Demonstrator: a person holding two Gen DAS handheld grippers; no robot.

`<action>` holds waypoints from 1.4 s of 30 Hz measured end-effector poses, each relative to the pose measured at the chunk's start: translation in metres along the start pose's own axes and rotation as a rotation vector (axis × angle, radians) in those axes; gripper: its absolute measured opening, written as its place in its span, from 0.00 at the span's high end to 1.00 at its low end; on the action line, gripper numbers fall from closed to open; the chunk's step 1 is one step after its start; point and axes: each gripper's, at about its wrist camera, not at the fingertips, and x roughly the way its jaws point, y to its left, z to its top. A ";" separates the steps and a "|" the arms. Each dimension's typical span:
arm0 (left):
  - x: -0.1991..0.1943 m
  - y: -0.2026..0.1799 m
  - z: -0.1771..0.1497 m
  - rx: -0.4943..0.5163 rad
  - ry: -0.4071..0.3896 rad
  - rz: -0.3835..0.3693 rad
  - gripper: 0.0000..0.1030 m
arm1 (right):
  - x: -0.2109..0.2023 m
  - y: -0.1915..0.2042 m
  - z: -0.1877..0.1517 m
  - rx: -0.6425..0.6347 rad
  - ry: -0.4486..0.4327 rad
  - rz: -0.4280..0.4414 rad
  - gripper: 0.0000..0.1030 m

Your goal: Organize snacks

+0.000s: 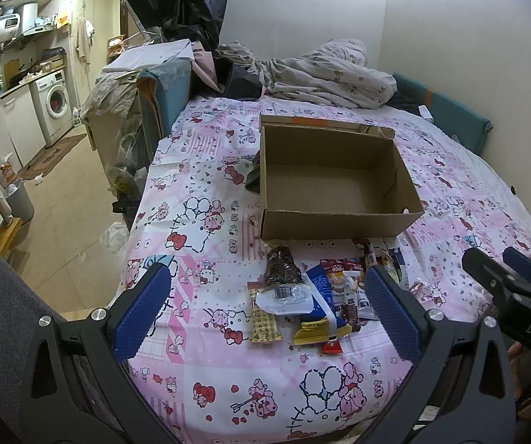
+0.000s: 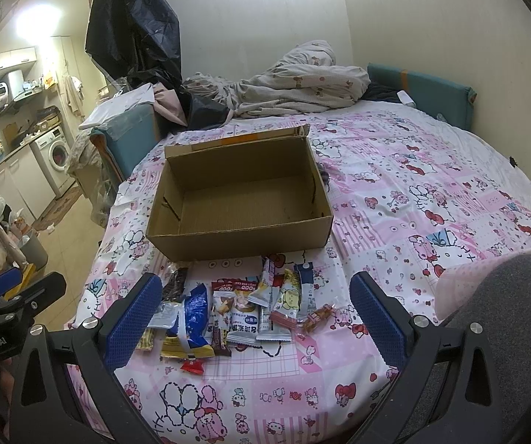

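An open, empty cardboard box (image 1: 339, 218) (image 2: 236, 246) stands on the pink cartoon bedsheet. A pile of several snack packets (image 1: 310, 296) (image 2: 236, 310) lies just in front of it. My left gripper (image 1: 269, 307) is open and empty, hovering above the near side of the pile. My right gripper (image 2: 254, 314) is open and empty, also above the pile. The right gripper shows at the right edge of the left wrist view (image 1: 506, 277). The left gripper shows at the left edge of the right wrist view (image 2: 14, 296).
A crumpled duvet (image 1: 324, 70) (image 2: 295, 81) and clothes lie at the bed's far end. Teal cushions (image 1: 450, 107) line the wall. The bed's left edge drops to a tiled floor (image 1: 66, 207) with a bin, clutter and a washing machine (image 1: 53, 103).
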 end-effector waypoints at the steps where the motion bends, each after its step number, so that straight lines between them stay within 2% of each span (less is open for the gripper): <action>1: 0.000 0.000 0.000 0.000 0.000 0.000 0.00 | 0.000 0.000 0.000 0.000 0.000 0.001 0.00; 25: 0.001 -0.003 0.000 0.001 0.003 -0.001 0.00 | 0.000 -0.001 0.000 0.002 0.004 0.006 0.00; 29: 0.004 0.001 0.009 -0.006 0.028 -0.001 0.00 | 0.004 -0.004 0.006 0.033 0.046 0.048 0.00; 33: 0.023 0.014 0.029 -0.038 0.113 0.018 0.00 | 0.015 -0.008 0.023 0.056 0.101 0.090 0.00; 36: 0.047 0.026 0.039 -0.043 0.207 0.054 0.00 | 0.026 -0.014 0.035 0.054 0.133 0.091 0.00; 39: 0.076 0.045 0.041 -0.102 0.336 0.064 0.00 | 0.045 -0.025 0.046 0.082 0.199 0.090 0.00; 42: 0.109 0.056 0.030 -0.143 0.490 0.061 0.01 | 0.061 -0.038 0.053 0.118 0.248 0.080 0.00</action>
